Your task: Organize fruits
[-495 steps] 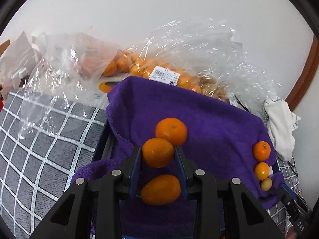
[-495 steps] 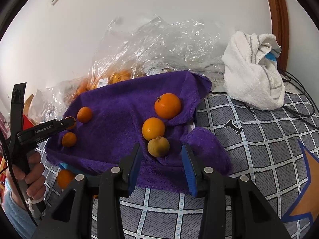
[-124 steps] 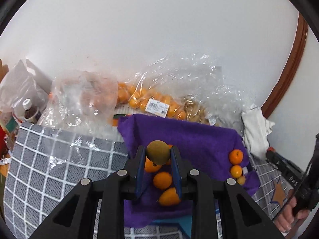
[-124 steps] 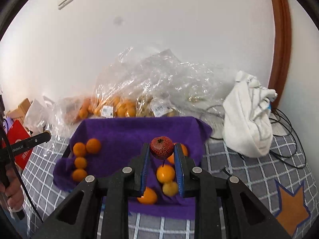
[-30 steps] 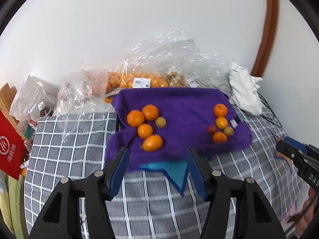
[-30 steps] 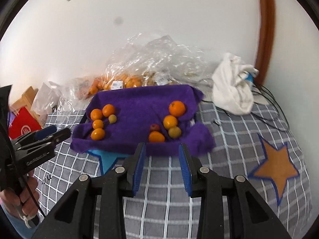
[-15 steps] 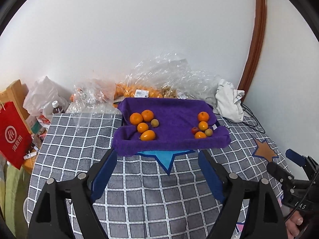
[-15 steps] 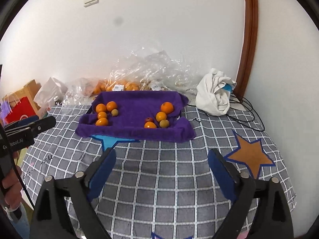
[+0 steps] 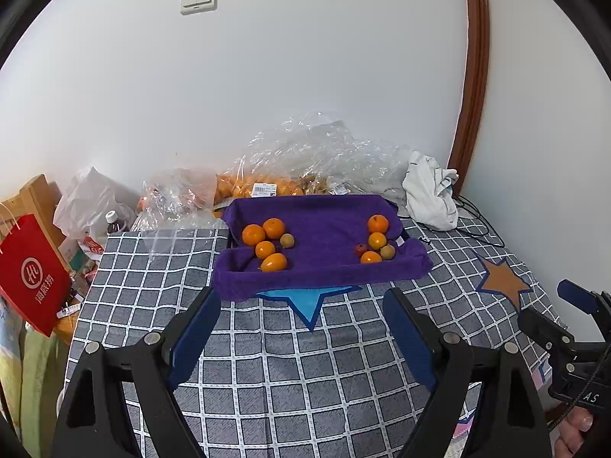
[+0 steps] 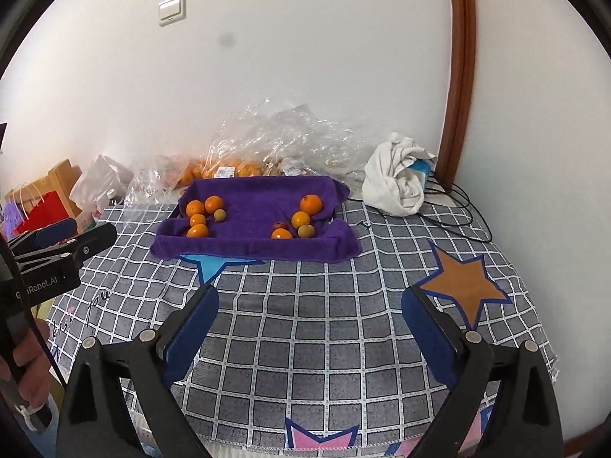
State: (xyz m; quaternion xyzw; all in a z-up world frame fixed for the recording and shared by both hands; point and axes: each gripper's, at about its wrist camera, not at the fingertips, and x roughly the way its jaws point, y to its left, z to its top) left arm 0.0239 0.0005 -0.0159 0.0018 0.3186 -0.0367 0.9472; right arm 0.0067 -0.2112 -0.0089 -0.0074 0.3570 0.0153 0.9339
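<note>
Checked tablecloth (image 9: 267, 351) | fruits (image 9: 267, 244) on purple towel (image 9: 324, 229), well beyond both spread jaws

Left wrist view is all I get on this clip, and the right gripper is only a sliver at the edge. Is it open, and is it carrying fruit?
Observer: The right gripper is wide open with nothing between its fingers, above the checked cloth.
Operator: Any marking on the left gripper's body?
Observer: Yes, the right wrist view shows "GenRobot.AI" printed on the side of the left gripper.
Operator: Anything on the wall that I miss?
Observer: A dark smudge, right of the light switch.
</note>
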